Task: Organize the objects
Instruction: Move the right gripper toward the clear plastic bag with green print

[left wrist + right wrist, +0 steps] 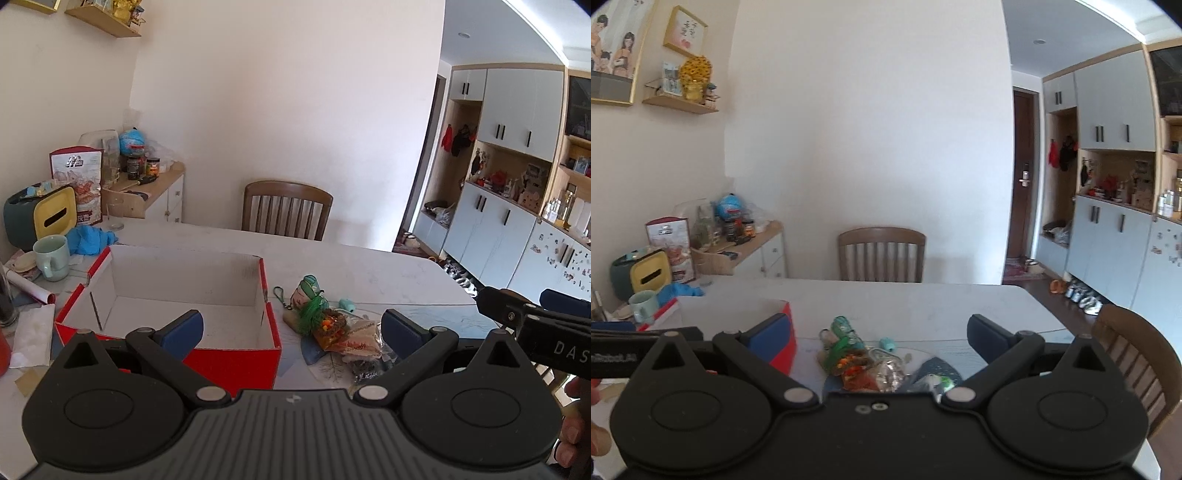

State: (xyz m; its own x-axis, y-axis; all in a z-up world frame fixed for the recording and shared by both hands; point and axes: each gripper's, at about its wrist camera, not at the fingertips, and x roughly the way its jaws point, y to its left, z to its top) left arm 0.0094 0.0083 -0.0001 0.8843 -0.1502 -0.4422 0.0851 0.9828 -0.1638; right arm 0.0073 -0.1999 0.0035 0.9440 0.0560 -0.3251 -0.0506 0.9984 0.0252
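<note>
Even, soft daylight fills both fisheye views; shadows are faint, with only a weak one behind the chair [287, 210] on the wall. Straight lines bow strongly toward the frame edges, and corners vignette to black. The left view is sharp; the right view is slightly softer, notably the clutter on the bench [923, 299].

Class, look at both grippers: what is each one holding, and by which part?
Nothing is held. The left gripper and right gripper are both open and empty above the table; the small items lie beside the red box.
</note>
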